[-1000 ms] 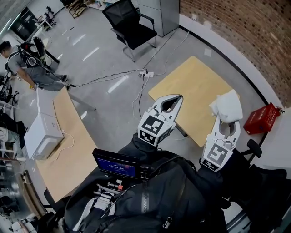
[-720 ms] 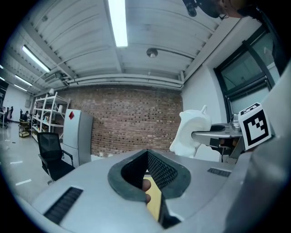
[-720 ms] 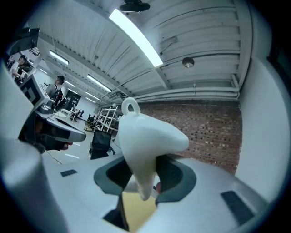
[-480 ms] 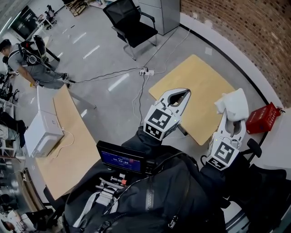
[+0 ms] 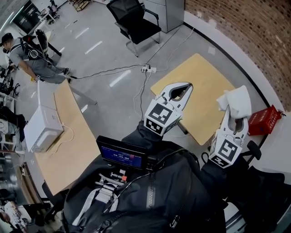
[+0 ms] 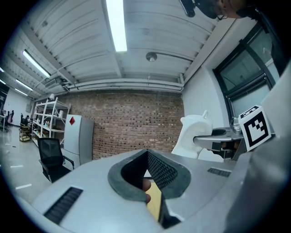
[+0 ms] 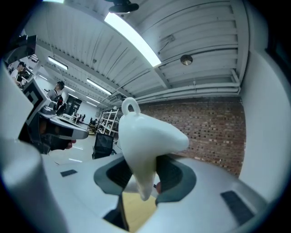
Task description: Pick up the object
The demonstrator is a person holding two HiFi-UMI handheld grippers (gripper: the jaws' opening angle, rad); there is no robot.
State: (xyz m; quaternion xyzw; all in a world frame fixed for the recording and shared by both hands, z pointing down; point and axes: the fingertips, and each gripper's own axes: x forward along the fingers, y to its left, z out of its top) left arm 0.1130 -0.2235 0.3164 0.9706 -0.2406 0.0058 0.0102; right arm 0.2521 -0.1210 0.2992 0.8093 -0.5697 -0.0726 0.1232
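The object is a white, smooth figurine-like piece (image 5: 236, 101) with a small loop on top. My right gripper (image 5: 236, 113) is shut on it and holds it in the air over the right edge of the light wooden table (image 5: 200, 82). In the right gripper view the white object (image 7: 145, 136) stands between the pads and fills the middle. My left gripper (image 5: 185, 87) hovers over the table's near left edge, jaws together and nothing in them. The left gripper view shows the white object (image 6: 193, 134) off to its right, in the right gripper (image 6: 213, 136).
A red basket (image 5: 263, 120) stands on the floor right of the table. Beyond it are a black chair (image 5: 136, 22), a grey cabinet (image 5: 170, 11) and a power strip (image 5: 148, 69) with cables. A long desk (image 5: 68, 141) with a white box (image 5: 41, 127) is at left; a person (image 5: 27, 54) crouches far left.
Both grippers have drifted a little to the right and farther out. The white object has gone with the right gripper, still gripped.
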